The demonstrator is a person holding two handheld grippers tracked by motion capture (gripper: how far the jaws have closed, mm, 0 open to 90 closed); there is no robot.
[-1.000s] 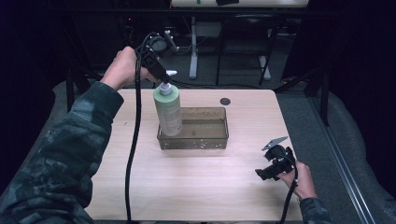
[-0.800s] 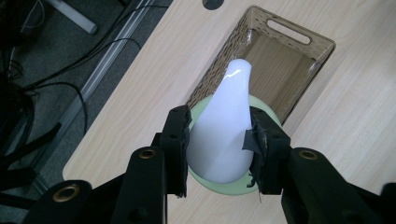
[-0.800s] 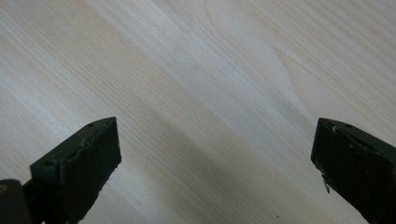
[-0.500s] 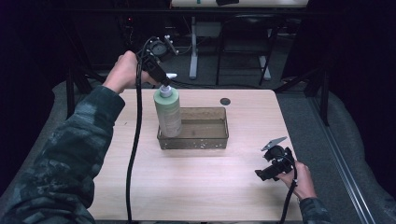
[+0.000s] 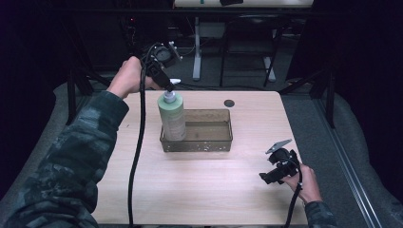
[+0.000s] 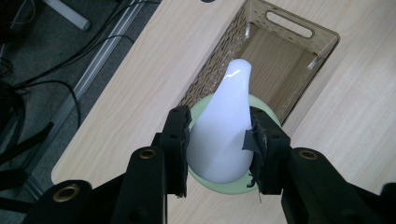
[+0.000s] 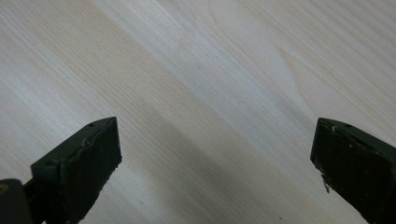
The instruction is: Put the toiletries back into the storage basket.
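- Green-camouflage sleeve and the person's left hand reach in from the left of the high view, over the far left corner of the table.
- Black left gripper comes down on top of the bottle; its jaws are clamped on either side of the white pump cap, pads pressing against it.
- Pale green bottle stands upright at the left end of the basket, its round shoulder showing as a green ring under the cap in the left gripper view.
- Brown see-through basket with perforated walls and a slot handle sits near the middle of the table, its long side running left to right.
- Small dark round spot lies on the wood beyond the basket, toward the far edge.
- Black right gripper rests low at the near right of the table, held in the person's right hand, well apart from the basket; its jaws stand wide apart with bare wood between them.
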